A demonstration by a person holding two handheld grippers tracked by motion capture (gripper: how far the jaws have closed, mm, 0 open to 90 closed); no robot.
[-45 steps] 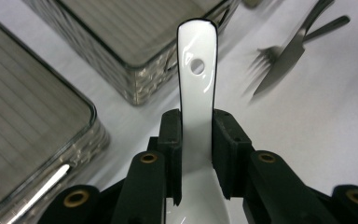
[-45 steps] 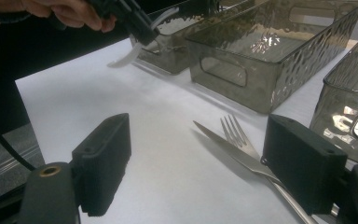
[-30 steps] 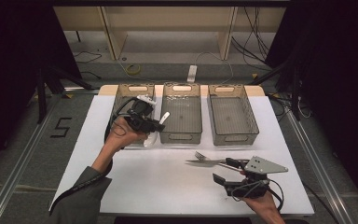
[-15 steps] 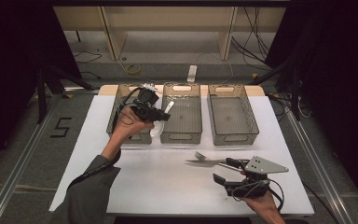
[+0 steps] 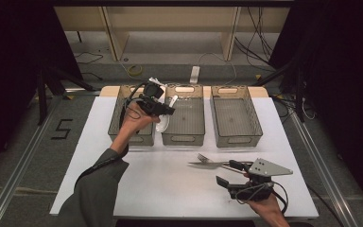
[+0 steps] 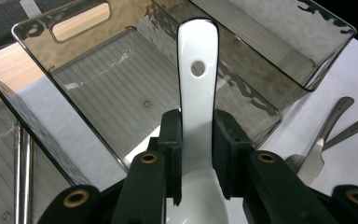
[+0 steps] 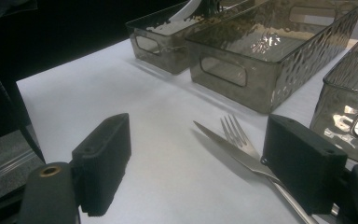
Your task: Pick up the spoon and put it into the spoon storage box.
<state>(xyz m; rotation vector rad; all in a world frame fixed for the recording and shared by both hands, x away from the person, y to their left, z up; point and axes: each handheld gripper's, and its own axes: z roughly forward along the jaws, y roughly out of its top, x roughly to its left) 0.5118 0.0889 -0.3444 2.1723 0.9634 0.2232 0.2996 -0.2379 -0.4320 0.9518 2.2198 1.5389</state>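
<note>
right gripper (image 5: 224, 172): your jaws stand wide apart with nothing between them, resting low over the table (image 5: 170, 189). Leave it parked while the other hand works.

fork (image 7: 235, 133) and knife (image 7: 223, 142): lying side by side on the table, running under your right jaw. Next in line, I'd guess.

left gripper (image 6: 196, 154): jaws clamped on the white spoon (image 6: 196, 88) at its neck, handle sticking out ahead of the tips, bowl tucked behind them.

middle bin (image 6: 121, 88): right ahead of the tips, under the handle. Get fully past the rim, dip low, then let go.

left bin (image 5: 132, 111): something metal in it already, looks like chopsticks, hard to tell.
</note>
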